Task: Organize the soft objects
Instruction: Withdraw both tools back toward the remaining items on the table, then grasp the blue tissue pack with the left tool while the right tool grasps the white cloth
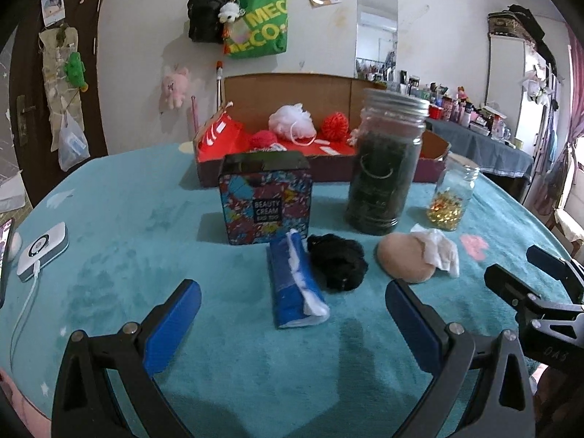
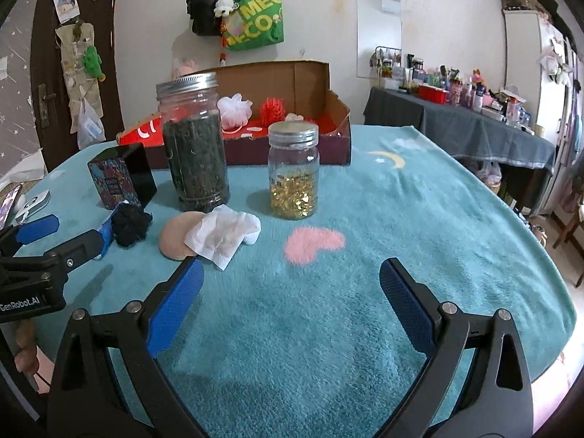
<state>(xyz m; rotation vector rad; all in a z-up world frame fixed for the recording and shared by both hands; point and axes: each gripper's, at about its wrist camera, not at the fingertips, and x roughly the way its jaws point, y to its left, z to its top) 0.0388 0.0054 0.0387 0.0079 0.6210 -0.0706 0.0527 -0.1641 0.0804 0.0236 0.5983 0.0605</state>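
Note:
My left gripper [image 1: 292, 292] is open and empty, just in front of a blue tissue pack [image 1: 292, 284] lying on the teal tablecloth [image 1: 127, 226]. A black fuzzy scrunchie [image 1: 337, 261] lies right of the pack, then a beige round sponge [image 1: 401, 259] with a crumpled white tissue [image 1: 440, 250] on its edge. My right gripper [image 2: 292, 273] is open and empty, right of the sponge [image 2: 177, 237] and tissue [image 2: 222, 235]. A cardboard box [image 1: 292, 95] at the back holds a white mesh pouf [image 1: 292, 118] and red poufs [image 1: 335, 126].
A patterned Beauty Cream box [image 1: 265, 200], a tall jar of dark leaves [image 1: 387, 160] and a small jar of gold capsules [image 1: 452, 197] stand between the soft things and the box. A white device with a cable [image 1: 42, 250] lies at far left.

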